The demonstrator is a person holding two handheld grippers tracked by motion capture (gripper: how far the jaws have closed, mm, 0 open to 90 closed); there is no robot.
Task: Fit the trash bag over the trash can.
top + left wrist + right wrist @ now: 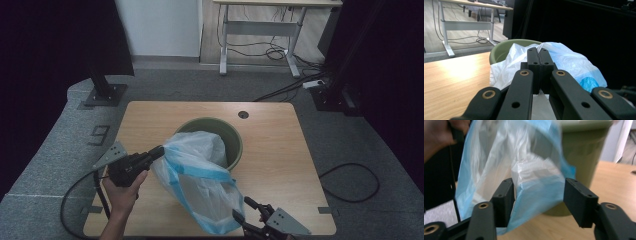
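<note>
The left gripper (159, 151) was pinched tight on the plastic bag (200, 175). The right gripper (246, 209) stood open, the bag's edge between its jaws.

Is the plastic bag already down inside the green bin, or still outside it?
Mostly outside. The plastic bag hangs stretched over the table, one end draped over the rim of the green bin.

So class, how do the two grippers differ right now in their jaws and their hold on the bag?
The left gripper has its jaws shut, pinching the bag; the right gripper has its jaws apart, with the bag's blue edge loose between them. In the high view the left meets the bag's upper end, the right its lower. Both are black and hand-held.
</note>
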